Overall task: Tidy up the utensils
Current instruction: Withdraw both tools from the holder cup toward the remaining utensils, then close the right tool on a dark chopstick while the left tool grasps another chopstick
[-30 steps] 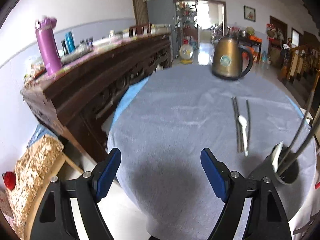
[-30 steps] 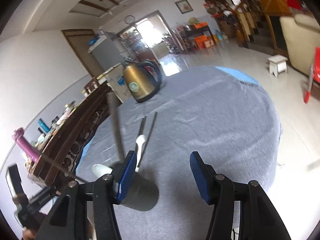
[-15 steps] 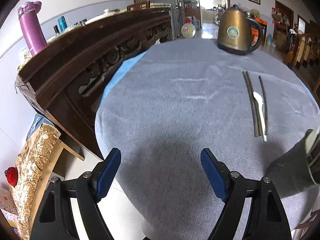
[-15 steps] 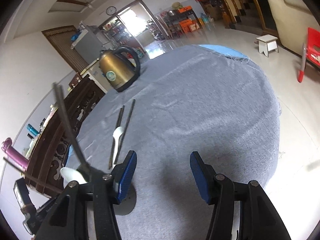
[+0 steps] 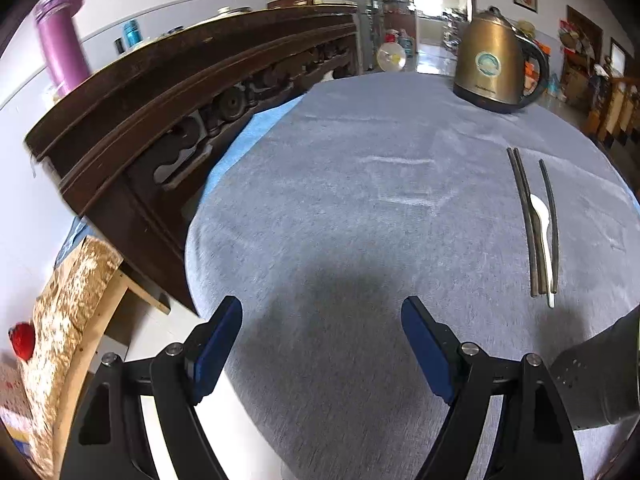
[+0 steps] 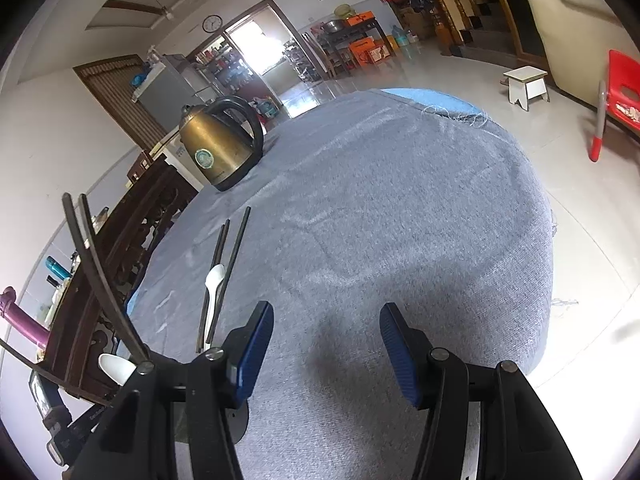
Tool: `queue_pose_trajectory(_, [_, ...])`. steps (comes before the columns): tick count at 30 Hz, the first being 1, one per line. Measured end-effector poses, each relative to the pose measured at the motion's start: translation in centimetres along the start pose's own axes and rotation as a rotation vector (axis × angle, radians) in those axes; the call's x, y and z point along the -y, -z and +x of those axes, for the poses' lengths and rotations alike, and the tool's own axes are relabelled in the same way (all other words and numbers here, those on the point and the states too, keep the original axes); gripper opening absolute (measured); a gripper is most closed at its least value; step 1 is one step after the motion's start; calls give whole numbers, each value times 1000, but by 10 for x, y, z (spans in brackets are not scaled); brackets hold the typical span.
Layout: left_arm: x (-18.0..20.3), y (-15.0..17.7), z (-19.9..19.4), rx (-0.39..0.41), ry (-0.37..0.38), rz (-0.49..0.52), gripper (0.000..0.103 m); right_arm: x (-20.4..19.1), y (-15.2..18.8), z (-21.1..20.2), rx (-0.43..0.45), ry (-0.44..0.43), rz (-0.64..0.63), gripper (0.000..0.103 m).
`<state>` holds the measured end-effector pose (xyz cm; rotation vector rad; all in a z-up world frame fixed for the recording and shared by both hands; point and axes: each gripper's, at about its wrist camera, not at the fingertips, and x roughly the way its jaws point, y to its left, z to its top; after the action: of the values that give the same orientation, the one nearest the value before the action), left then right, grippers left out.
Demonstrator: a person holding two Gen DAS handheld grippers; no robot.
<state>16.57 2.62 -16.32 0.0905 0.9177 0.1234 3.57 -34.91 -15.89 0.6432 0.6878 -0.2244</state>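
Lying on the grey cloth [image 5: 360, 208]: three dark chopsticks [image 5: 532, 220], one white spoon [image 5: 542, 216] among them. Standing in dark holder [image 6: 236, 420], mostly hidden: more chopsticks [image 6: 96, 272], second spoon [image 6: 116, 368]. One kettle [image 5: 494, 68] beyond. Left gripper [image 5: 322, 344] and right gripper [image 6: 326, 352] both spread, empty.

The left gripper [image 5: 322, 344] pointed steeply downward, its blue-padded jaws spread wide with nothing between them. The right gripper [image 6: 326, 350] tilted downward too, jaws parted less widely, likewise holding nothing.
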Motion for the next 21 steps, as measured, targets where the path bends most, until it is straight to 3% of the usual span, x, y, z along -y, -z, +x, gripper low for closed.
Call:
queue_pose_trajectory(4, [4,-15,2,18,11,22,82,-4,-4,11,-26,2,-14,60])
queue_pose_trajectory(8, [6,-38,7,20,87,42,82,-16,-27,31,-58,-19,-62,60])
queue_pose_trajectory(14, [21,-84,29,36,183,97,82,-43,-74,89,-178,-60,-161,60])
queue_pose_trajectory(21, [69,-127,68,33,259,165,77,-102,-100,161,-301,-115,-288,59])
